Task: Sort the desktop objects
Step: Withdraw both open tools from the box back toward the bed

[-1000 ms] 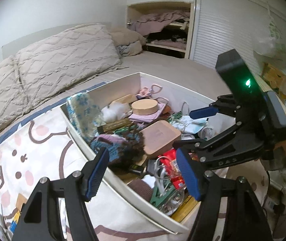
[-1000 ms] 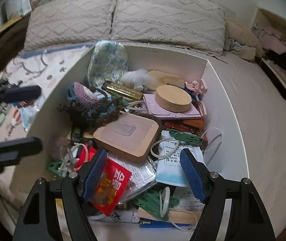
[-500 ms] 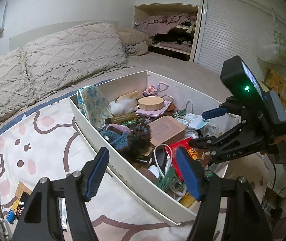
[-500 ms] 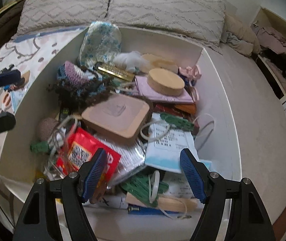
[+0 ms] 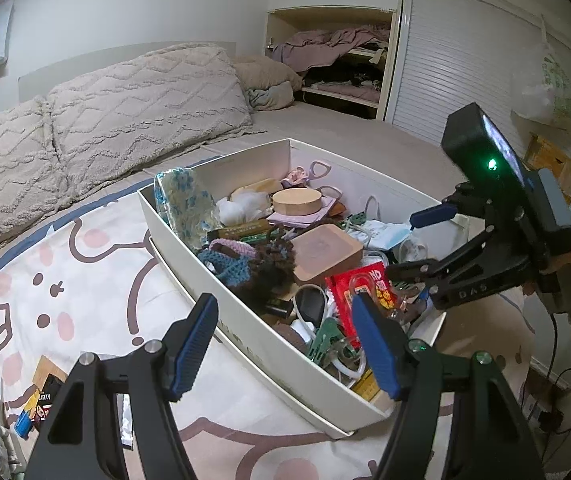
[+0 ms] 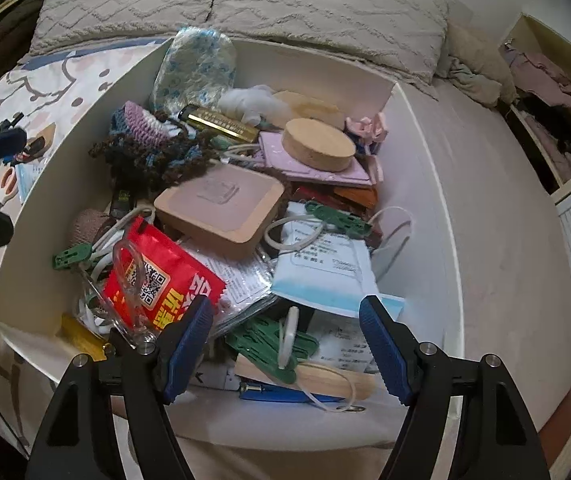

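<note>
White box (image 6: 425, 168) on bed (image 5: 385, 140), crammed with clutter; red packet (image 6: 157, 280) beneath right claw (image 6: 285, 344); both claws, left claw (image 5: 285, 344) included, spread apart, empty.

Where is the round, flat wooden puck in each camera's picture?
Left wrist view: the round wooden puck sits just above the picture's middle, toward the far end of the white box.
Right wrist view: the puck is right of centre in the upper half.
Shared landmark: in both it rests on the lilac flat card, beyond the tan square case.

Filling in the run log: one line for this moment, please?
stage: reaching | left gripper: open, empty | right gripper: open, empty, over box
</note>
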{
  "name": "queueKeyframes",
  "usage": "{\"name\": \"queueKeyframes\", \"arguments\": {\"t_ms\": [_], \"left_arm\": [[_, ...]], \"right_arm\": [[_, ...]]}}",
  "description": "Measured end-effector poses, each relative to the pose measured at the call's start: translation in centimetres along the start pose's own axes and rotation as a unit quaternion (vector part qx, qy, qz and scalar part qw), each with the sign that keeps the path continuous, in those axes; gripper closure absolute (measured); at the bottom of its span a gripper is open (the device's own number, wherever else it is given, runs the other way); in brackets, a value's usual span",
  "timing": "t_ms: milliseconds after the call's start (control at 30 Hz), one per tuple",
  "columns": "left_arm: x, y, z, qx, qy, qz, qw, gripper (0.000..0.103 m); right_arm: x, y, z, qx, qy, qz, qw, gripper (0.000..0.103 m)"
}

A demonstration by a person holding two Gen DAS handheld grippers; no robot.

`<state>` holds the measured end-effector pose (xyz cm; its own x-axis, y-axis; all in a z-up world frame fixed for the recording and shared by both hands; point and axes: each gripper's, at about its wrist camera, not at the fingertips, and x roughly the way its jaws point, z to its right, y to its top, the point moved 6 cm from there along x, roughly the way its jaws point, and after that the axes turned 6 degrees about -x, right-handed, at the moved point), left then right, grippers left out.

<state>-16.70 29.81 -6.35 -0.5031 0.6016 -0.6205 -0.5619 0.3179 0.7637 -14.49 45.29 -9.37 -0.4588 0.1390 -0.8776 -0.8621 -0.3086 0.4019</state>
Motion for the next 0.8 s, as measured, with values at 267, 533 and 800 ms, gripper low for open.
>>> {"name": "queueKeyframes", "arguments": {"t_ms": [267, 533, 800], "left_arm": [[-0.9, -0.1, 0.2, -0.005, -0.001, 0.004, 1.0000, 0.034], [-2.0, -0.1, 0.2, -0.012, 0.004, 0.009, 0.9999, 0.024], [-3.5, -0.5, 0.3, -0.013, 0.024, 0.014, 0.9995, 0.003]], "right_arm": [[-2.5, 0.4, 1.0, 0.051, 0.019, 0.069, 0.996, 0.027], [-4.8, -0.6, 0.9, 0.079, 0.019, 0.135, 0.988, 0.002], [-6.4, -1.7, 0.6, 0.106, 0.014, 0.171, 0.979, 0.000]]}}
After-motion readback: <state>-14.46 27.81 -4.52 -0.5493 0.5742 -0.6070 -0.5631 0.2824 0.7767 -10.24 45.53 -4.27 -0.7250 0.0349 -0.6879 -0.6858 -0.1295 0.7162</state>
